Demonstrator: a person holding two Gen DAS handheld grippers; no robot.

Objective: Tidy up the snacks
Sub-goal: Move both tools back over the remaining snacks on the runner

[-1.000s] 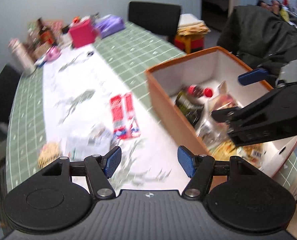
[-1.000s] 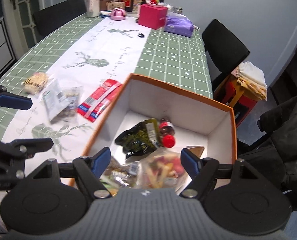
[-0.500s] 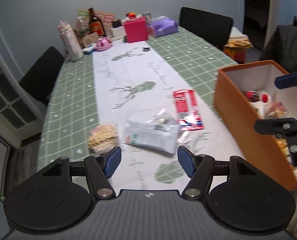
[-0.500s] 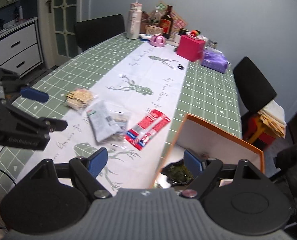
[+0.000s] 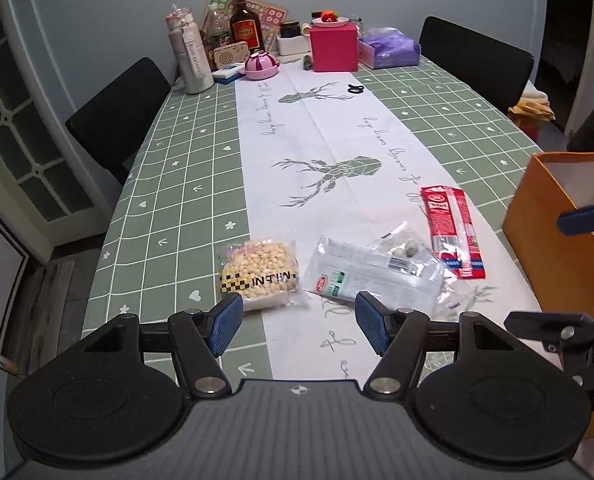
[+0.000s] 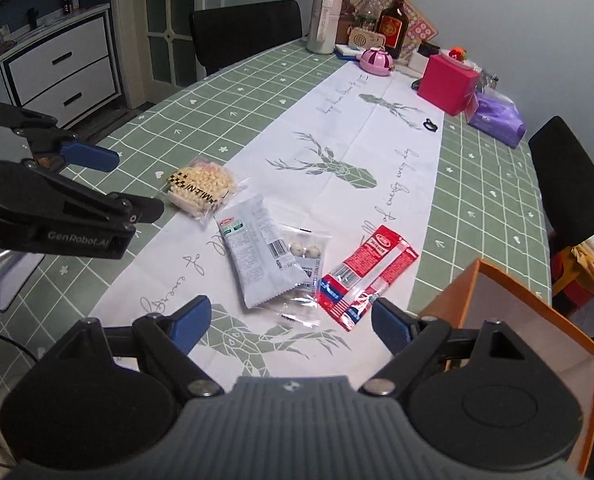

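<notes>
On table runner (image 6: 257,184): four snack packs, nothing blocking; orange box (image 6: 537,320) right; both claws gaping, empty, right just widening.

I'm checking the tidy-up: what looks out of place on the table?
Four snack packets still lie loose on the white runner, outside the orange box; the grey packet overlaps a clear one.

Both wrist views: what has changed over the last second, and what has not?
Both tongs swung away from the orange box to the loose snacks on the runner. The right tongs have just been opening, with nothing between them; the left tongs stayed open and empty. The puffed snack bag, grey packet and red packet lie where they were.
</notes>
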